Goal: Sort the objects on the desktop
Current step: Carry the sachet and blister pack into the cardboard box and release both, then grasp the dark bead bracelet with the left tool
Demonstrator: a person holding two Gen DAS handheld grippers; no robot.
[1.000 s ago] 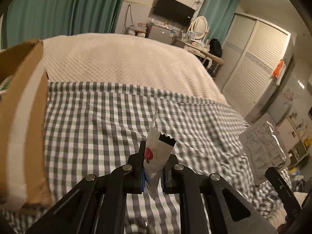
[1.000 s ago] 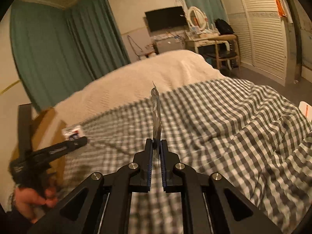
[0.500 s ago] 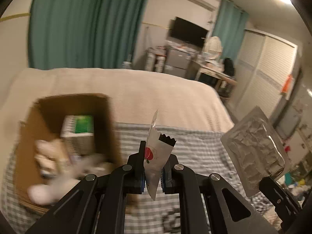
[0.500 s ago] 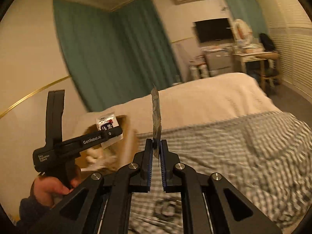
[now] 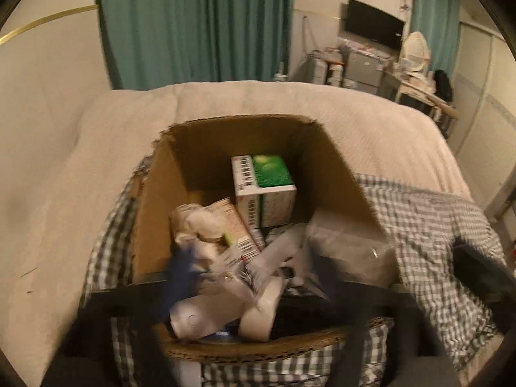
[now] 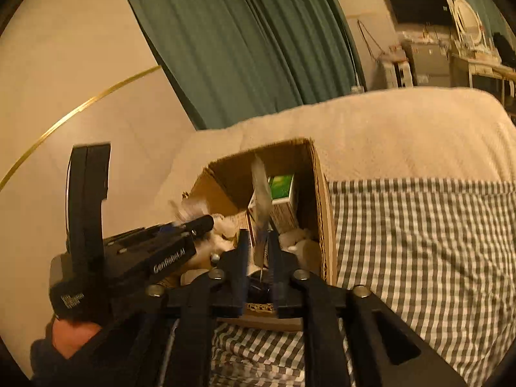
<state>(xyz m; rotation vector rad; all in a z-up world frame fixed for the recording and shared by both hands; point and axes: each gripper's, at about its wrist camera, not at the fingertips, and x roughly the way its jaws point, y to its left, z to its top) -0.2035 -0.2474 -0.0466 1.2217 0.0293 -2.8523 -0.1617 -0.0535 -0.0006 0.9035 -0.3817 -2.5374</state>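
Left wrist view: blurred left gripper [image 5: 245, 277] splayed wide above brown cardboard box [image 5: 161, 213], white sachet [image 5: 232, 267] released since before. Right gripper [image 6: 259, 248], jaws parted narrowly, silvery blister sheet [image 6: 262, 200] between them; grip uncertain.

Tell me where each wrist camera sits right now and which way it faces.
Left wrist: on the left gripper, tipped down into the cardboard box on the bed; its own fingers show blurred and spread wide.
Right wrist: on the right gripper, at the box's near edge, facing across the bed toward the curtain; its fingers flank a blurred blister pack, and the left gripper and the hand holding it show at left.
Shared: the box and the green carton inside.
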